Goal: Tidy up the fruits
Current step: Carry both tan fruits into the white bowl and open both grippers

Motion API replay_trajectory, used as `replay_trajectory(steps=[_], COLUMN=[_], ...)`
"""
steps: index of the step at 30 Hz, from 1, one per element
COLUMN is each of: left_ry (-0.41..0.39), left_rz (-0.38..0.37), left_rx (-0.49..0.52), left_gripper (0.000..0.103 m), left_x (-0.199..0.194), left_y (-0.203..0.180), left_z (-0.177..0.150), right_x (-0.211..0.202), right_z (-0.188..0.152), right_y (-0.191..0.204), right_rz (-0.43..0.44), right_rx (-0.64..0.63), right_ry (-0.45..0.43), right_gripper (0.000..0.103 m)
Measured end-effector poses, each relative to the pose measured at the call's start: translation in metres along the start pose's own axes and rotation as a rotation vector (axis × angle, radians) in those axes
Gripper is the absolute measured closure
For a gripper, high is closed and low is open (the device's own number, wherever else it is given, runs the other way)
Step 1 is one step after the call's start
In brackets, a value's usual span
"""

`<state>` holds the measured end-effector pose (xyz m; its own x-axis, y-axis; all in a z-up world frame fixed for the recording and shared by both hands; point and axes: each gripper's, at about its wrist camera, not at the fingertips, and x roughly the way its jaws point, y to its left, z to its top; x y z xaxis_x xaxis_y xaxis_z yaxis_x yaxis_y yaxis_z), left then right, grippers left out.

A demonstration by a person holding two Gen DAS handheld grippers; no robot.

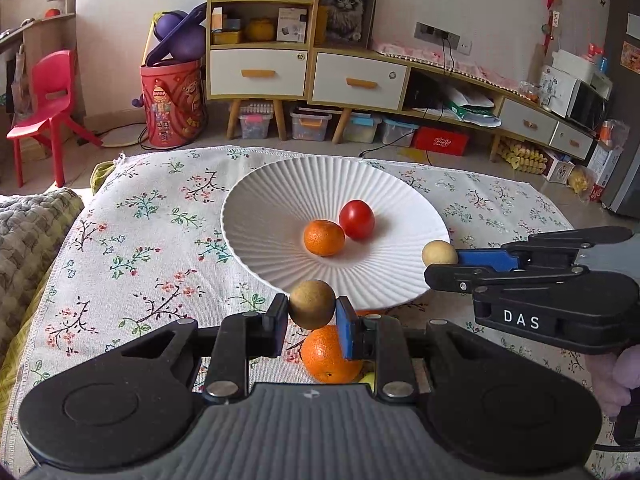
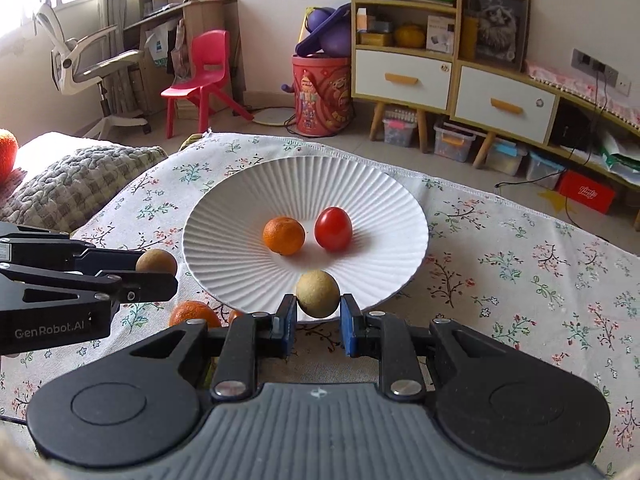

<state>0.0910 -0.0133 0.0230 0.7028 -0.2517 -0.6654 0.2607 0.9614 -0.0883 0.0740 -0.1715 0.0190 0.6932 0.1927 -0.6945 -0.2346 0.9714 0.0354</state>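
Note:
A white ribbed plate (image 1: 280, 184) (image 2: 240, 188) on the floral cloth holds a small orange (image 1: 324, 237) (image 2: 284, 236) and a red tomato (image 1: 357, 219) (image 2: 333, 228). My left gripper (image 1: 312, 310) (image 2: 158, 270) is shut on a brown round fruit (image 1: 312, 304) (image 2: 156, 261), lifted at the plate's near left rim. My right gripper (image 2: 318, 308) (image 1: 440, 262) is shut on a paler tan round fruit (image 2: 318, 293) (image 1: 439, 253), raised over the plate's near edge. A larger orange (image 1: 330, 354) (image 2: 194, 313) lies on the cloth below the left gripper.
The floral cloth (image 1: 140, 240) (image 2: 520, 272) covers the table; a grey knitted cushion (image 1: 28, 228) (image 2: 80, 176) lies at its left. Another small orange fruit (image 2: 236, 315) peeks beside the larger orange. A hand (image 1: 616, 376) holds the right gripper. Shelves, a red chair and a red bin stand beyond.

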Motion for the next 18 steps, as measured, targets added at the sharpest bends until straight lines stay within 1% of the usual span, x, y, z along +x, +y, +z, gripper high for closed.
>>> replay_trajectory(steps=[3, 8, 18], left_ry=[-0.002, -0.006, 0.025], left_rz=[-0.007, -0.015, 0.006], left_rx=[0.005, 0.043, 0.054], left_gripper=[0.093, 0.093, 0.093], left_x=[0.011, 0.027, 0.051], left_y=[-0.003, -0.011, -0.017], left_z=[0.004, 0.011, 0.014], right_x=[0.007, 0.018, 0.035], right_z=[0.004, 0.007, 0.010], right_y=[-0.004, -0.007, -0.016], right_rz=[-0.006, 0.005, 0.009], right_rx=[0.002, -0.019, -0.018], right_ry=[-0.002, 0.006, 0.034], right_gripper=[0.082, 0.082, 0.082])
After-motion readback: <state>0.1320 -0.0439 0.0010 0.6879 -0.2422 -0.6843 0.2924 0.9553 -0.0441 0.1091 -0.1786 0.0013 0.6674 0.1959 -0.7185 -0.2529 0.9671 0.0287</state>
